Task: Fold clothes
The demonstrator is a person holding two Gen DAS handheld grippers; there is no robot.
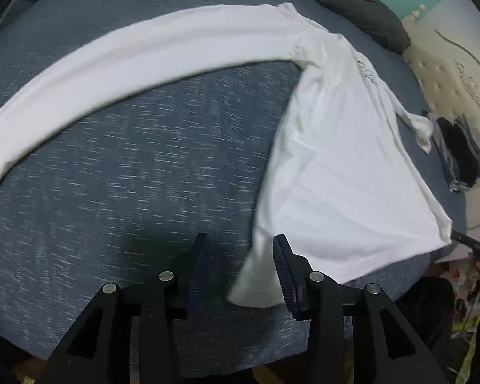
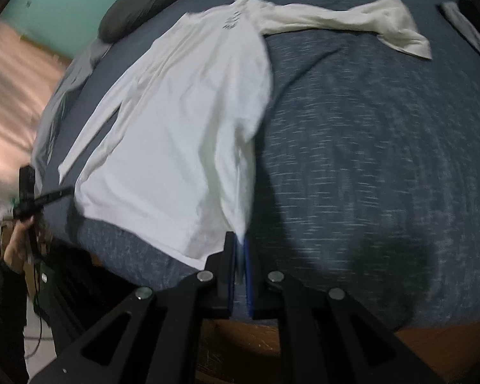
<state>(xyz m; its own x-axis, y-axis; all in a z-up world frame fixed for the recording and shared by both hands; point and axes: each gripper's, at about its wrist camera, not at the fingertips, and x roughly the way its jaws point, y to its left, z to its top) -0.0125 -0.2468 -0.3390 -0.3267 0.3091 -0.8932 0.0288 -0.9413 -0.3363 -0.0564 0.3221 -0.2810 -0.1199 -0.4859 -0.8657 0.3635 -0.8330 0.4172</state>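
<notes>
A white long-sleeved shirt (image 1: 342, 160) lies flat on a dark blue bed cover (image 1: 137, 166), one sleeve (image 1: 128, 64) stretched far to the left. My left gripper (image 1: 240, 252) stands open over the near hem corner (image 1: 256, 284); the cloth lies between the jaws and the pads do not press it. In the right wrist view the shirt (image 2: 182, 128) hangs up into my right gripper (image 2: 239, 240), which is shut on the other hem corner. Each gripper also shows in the other's view, held in a hand: right gripper (image 1: 473, 241), left gripper (image 2: 41, 200).
A stack of dark folded clothes (image 1: 464, 153) sits at the bed's far right by a cream tufted headboard (image 1: 448, 73). A dark grey pillow (image 1: 352, 3) lies along the far edge. The bed's wooden front edge (image 2: 432, 336) is just below my grippers.
</notes>
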